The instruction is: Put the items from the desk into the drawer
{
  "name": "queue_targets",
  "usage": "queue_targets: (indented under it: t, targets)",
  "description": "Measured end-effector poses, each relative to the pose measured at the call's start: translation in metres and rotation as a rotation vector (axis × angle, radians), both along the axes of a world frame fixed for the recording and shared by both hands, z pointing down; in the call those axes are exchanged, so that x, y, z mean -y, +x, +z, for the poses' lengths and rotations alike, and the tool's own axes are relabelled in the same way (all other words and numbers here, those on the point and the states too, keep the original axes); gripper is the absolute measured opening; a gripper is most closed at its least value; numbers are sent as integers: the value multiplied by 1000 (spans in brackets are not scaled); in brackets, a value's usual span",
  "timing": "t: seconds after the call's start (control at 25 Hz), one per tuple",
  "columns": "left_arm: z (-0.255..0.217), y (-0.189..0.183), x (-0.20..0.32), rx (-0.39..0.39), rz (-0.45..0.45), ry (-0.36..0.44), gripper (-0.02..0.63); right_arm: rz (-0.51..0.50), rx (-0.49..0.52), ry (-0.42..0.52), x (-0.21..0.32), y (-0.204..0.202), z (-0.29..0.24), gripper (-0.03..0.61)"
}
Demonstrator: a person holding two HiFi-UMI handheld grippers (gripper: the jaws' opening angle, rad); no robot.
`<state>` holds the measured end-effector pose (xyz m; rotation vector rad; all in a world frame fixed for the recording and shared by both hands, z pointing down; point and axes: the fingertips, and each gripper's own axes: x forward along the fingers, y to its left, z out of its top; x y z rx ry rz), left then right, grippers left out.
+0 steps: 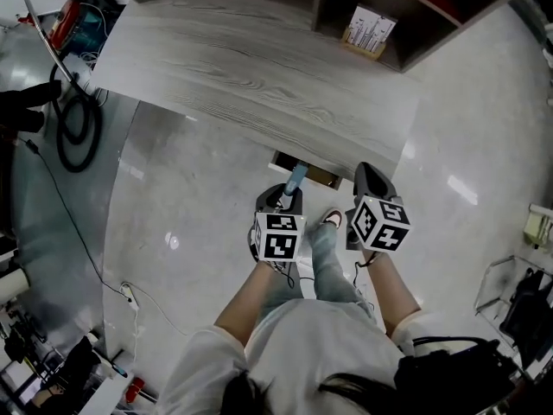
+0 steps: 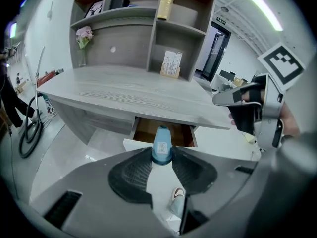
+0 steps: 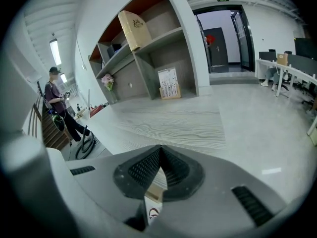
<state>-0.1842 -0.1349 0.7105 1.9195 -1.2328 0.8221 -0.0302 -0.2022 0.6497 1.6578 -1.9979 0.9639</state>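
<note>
My left gripper (image 2: 161, 158) is shut on a light blue tube-shaped item (image 2: 161, 144), which sticks out from between the jaws toward the open drawer (image 2: 161, 133) under the grey wood-grain desk (image 2: 129, 95). In the head view the blue item (image 1: 295, 180) hangs just in front of the drawer (image 1: 304, 172) at the desk's front edge. My right gripper (image 3: 159, 152) is shut with nothing between its jaws; it is held beside the left one (image 1: 371, 186), a little to the right of the drawer.
Shelves behind the desk hold a white printed box (image 2: 171, 64), a tan box (image 3: 134, 29) and a vase of flowers (image 2: 83, 38). A black hose (image 1: 76, 124) lies on the floor at the left. A person (image 3: 57, 108) stands at the far left. My shoe (image 1: 330, 219) is below.
</note>
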Motion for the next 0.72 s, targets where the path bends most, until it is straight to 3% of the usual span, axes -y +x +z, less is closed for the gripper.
queue_targets:
  t: [0.32, 0.72]
  targets:
    - [6, 11, 10, -7, 66, -26, 133, 70, 1, -15, -5, 11, 2, -1]
    - [18, 17, 24, -26, 77, -54, 133, 131, -10, -25, -14, 25, 5, -2]
